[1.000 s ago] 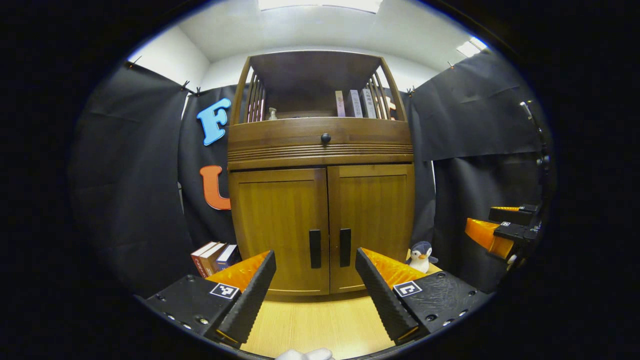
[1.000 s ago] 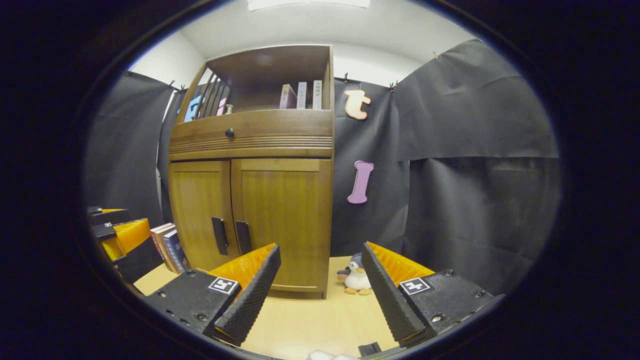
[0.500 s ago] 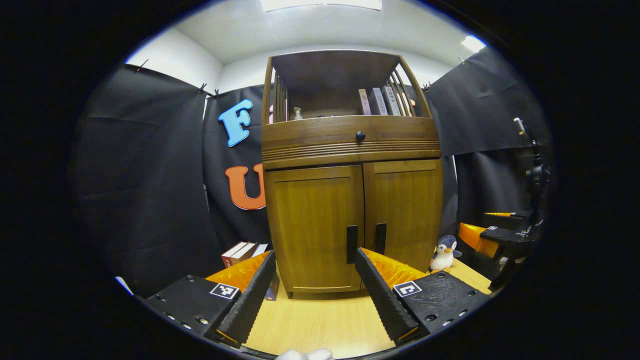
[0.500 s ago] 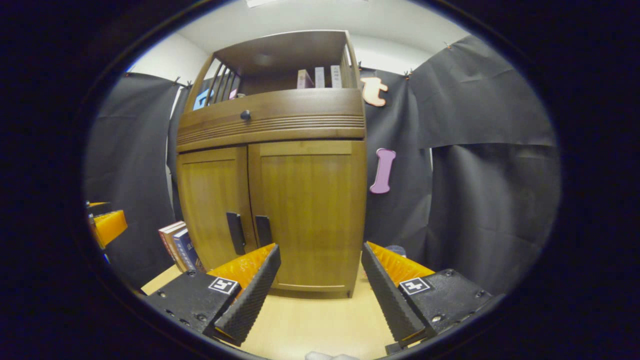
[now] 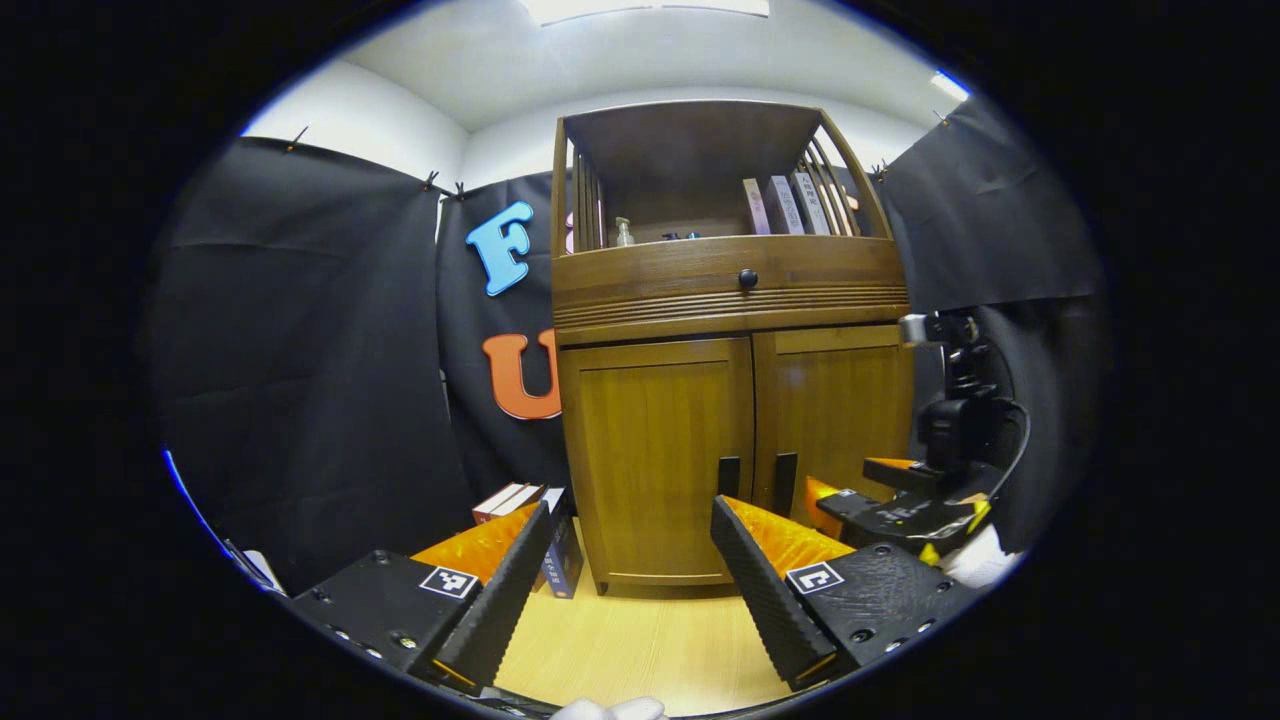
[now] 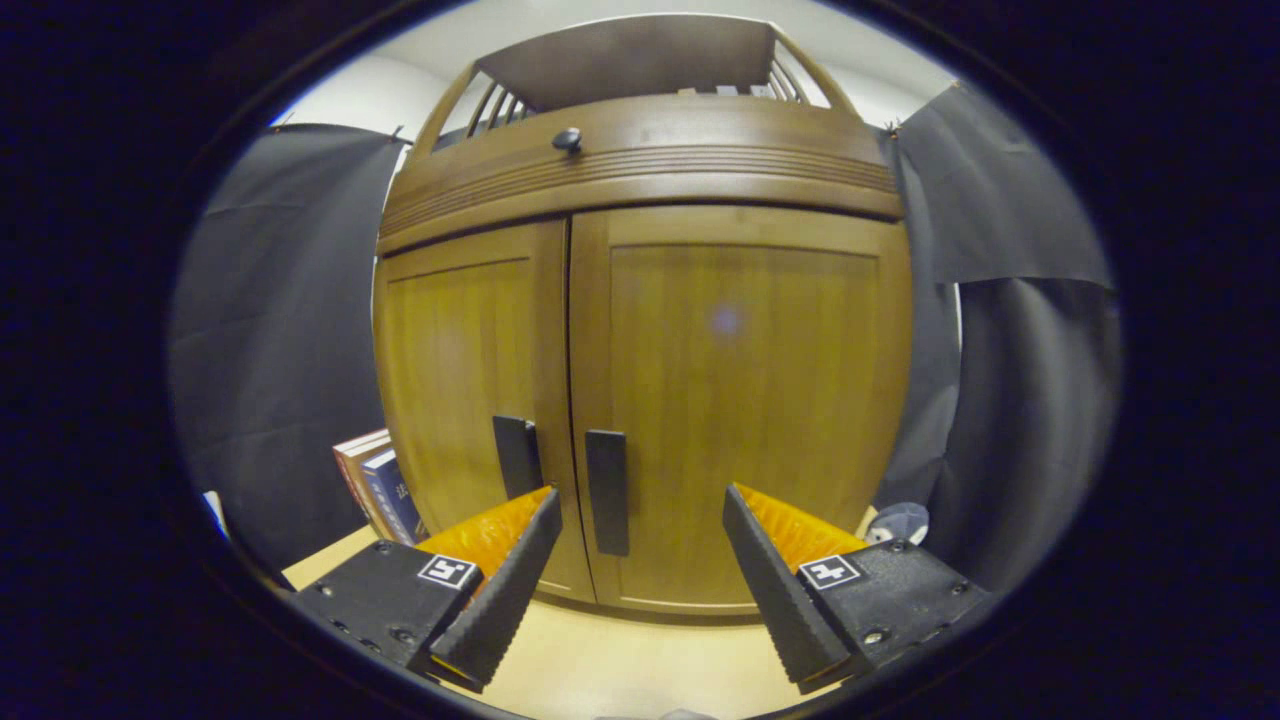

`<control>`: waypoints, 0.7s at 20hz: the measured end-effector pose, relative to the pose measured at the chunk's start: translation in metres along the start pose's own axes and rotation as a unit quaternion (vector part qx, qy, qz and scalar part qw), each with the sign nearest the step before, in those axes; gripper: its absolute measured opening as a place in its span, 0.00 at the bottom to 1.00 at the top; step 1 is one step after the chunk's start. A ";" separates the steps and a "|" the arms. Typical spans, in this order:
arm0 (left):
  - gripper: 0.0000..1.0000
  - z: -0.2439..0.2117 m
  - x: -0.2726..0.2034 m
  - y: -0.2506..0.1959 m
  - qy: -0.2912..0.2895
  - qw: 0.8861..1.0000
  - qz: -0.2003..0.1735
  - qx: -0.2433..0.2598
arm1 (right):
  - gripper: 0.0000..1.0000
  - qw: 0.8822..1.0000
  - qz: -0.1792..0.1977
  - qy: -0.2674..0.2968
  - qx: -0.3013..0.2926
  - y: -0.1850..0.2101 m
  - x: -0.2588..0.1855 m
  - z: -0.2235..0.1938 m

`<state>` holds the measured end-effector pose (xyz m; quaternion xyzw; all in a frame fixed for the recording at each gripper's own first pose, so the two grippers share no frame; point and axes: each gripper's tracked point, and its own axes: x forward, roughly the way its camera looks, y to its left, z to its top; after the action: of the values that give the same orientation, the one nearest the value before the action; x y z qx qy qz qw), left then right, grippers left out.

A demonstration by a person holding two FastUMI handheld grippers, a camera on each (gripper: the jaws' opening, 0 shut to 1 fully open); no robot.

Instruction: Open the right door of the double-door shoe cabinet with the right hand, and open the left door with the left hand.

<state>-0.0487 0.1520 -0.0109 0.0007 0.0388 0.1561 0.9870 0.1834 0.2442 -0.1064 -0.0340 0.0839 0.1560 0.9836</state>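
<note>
1. The tall brown wooden double-door shoe cabinet [image 6: 640,330] stands on the pale wooden floor [image 5: 640,650] against the black cloth wall [image 5: 300,350]. Both doors are closed, meeting at a straight centre seam.
2. In the right gripper view the right door [image 6: 740,400] takes up most of the middle, with the left door [image 6: 465,370] beside it; the cabinet is close in front of this gripper.
3. The right gripper [image 6: 640,560] points level at the lower part of the right door. Its fingers stand wide apart and hold nothing. The flat black vertical right handle [image 6: 607,492] lies between them, nearer the left finger, with no contact.
4. The left gripper [image 5: 630,570] is farther back, also level and aimed at the cabinet's base. It is spread wide too, with nothing in its grasp. Open floor lies between it and the left door [image 5: 655,460].
5. In the left gripper view the right gripper [image 5: 880,495] sits just in front of the right door's lower corner, with a white-gloved hand [image 5: 975,560] behind it.
6. The black left handle [image 5: 729,477] is just beside the seam and untouched.
7. A few upright books [image 5: 545,520] lean beside the cabinet's left side, narrowing the floor there.
8. A small round dark drawer knob [image 5: 747,279] sits above the doors.
</note>
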 end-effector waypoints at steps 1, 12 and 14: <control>0.96 0.000 -0.001 0.003 0.001 1.000 0.009 0.002 | 1.00 1.000 0.000 0.003 0.000 0.004 0.013 -0.003; 0.96 -0.017 -0.032 0.044 0.033 0.995 0.097 -0.003 | 0.56 0.999 -0.004 0.046 0.012 0.017 0.091 -0.029; 1.00 -0.020 -0.037 0.047 0.037 0.994 0.102 -0.006 | 0.41 0.999 -0.004 0.045 0.007 0.018 0.094 -0.032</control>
<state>-0.1003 0.1854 -0.0275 -0.0075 0.0742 0.2565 0.9637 0.2605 0.2866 -0.1554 -0.0345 0.1294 0.1493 0.9797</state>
